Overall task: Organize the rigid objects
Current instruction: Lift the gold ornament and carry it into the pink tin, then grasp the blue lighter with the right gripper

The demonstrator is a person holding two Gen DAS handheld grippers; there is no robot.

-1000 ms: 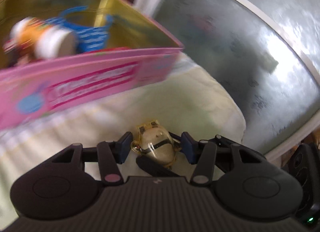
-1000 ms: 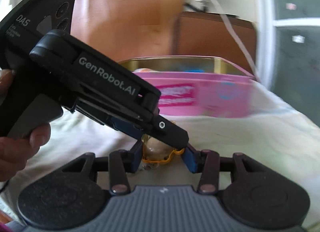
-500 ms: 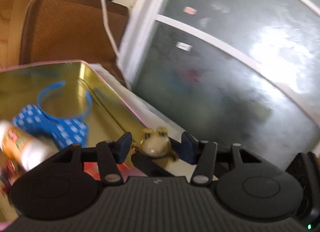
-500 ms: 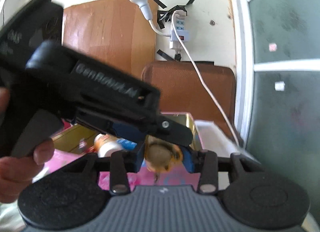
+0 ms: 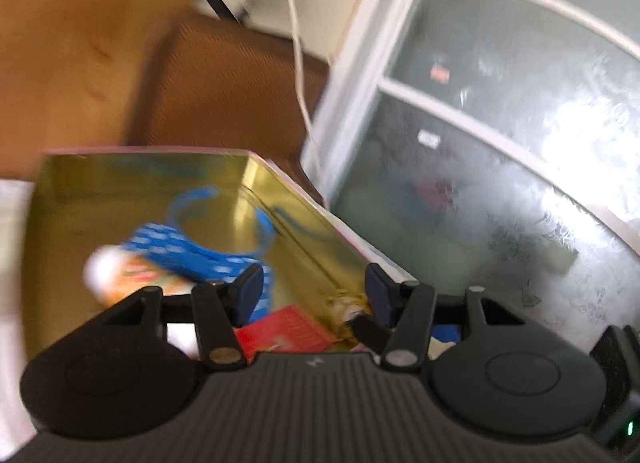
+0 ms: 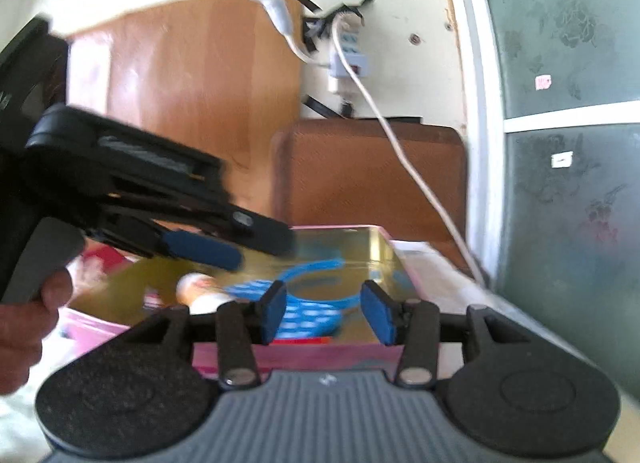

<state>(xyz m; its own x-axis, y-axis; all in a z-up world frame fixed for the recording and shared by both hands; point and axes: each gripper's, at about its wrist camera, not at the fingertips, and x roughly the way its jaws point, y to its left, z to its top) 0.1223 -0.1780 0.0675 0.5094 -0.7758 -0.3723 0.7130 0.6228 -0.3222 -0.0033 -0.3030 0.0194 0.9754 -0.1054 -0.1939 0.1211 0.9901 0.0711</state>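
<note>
Hovering over the gold-lined tin (image 5: 120, 199), we see both tools, left (image 5: 314, 295) and right (image 6: 324, 313), spreading wider, nothing pinched; blue headband (image 6: 316, 283) beyond.

Left gripper (image 5: 314, 295) and right gripper (image 6: 324, 313) opening, empty.

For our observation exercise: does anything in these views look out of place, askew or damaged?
Only the power strip: it hangs on the wall, seemingly held by black tape strips, its white cable trailing down beside the tin. Nothing looks spilled.
</note>
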